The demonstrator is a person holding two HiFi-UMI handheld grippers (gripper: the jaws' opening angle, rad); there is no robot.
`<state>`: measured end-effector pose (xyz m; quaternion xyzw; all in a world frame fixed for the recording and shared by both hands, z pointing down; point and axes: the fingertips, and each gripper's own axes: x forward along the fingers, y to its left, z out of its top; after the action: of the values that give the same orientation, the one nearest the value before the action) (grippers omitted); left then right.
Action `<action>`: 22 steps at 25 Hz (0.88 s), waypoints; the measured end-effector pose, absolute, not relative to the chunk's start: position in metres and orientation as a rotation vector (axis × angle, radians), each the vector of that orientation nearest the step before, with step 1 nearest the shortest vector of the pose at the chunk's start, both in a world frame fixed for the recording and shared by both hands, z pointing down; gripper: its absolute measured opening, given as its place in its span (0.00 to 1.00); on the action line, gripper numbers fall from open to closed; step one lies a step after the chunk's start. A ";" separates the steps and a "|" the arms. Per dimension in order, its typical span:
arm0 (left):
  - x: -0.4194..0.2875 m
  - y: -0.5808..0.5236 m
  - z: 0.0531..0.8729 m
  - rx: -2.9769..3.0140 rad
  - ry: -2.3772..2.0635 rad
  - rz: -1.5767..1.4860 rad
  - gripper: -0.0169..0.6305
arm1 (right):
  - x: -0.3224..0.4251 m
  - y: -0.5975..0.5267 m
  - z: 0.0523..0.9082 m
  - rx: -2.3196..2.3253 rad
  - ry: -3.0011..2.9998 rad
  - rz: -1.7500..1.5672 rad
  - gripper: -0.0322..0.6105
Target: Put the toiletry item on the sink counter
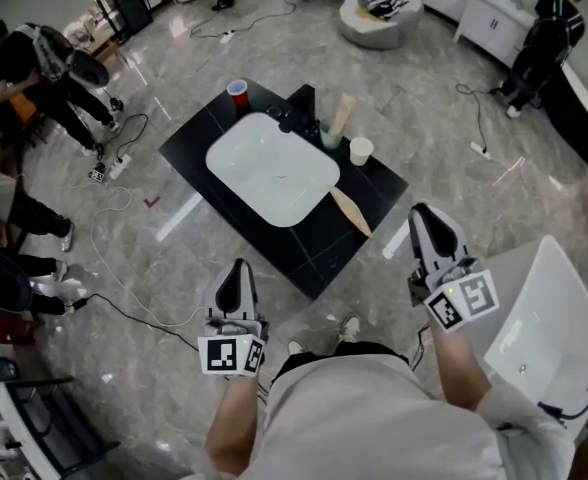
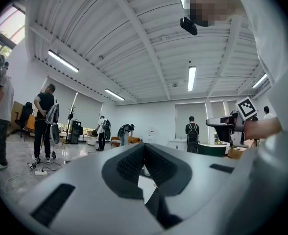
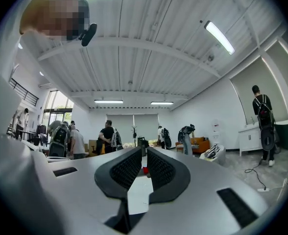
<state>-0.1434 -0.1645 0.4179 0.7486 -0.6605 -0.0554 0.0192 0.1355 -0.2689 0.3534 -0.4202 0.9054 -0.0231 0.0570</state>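
black square counter slab (image 1: 316,250), white basin (image 1: 272,170) at 12 o'clock, grey marble floor (image 1: 124,368) | left gripper (image 1: 238,265) pinched closed, empty | right gripper (image 1: 421,211) barely cracked, empty

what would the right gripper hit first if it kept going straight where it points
Likely the basin: it shows between the right gripper's jaws, with a red cup beyond. Nothing nearer shows, but depth is unclear.

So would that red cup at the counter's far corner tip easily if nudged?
Probably: the red plastic-looking cup stands upright, likely light. It sits near a corner of the black counter, so a push might drop it. Contents can't be seen.
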 end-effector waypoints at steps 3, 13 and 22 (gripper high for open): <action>-0.146 -0.164 0.418 2.311 -2.065 -0.170 0.03 | 0.139 -0.274 0.354 -1.281 2.735 -0.080 0.14; -0.146 -0.167 0.423 2.294 -2.067 -0.157 0.03 | 0.129 -0.280 0.350 -1.225 2.740 -0.098 0.14; -0.149 -0.175 0.418 2.315 -2.061 -0.168 0.03 | 0.129 -0.283 0.347 -1.232 2.726 -0.105 0.14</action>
<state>-0.1489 -0.1745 0.4177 0.7456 -0.6639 -0.0540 0.0187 0.1289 -0.2829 0.3470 -0.4103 0.9083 -0.0348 0.0740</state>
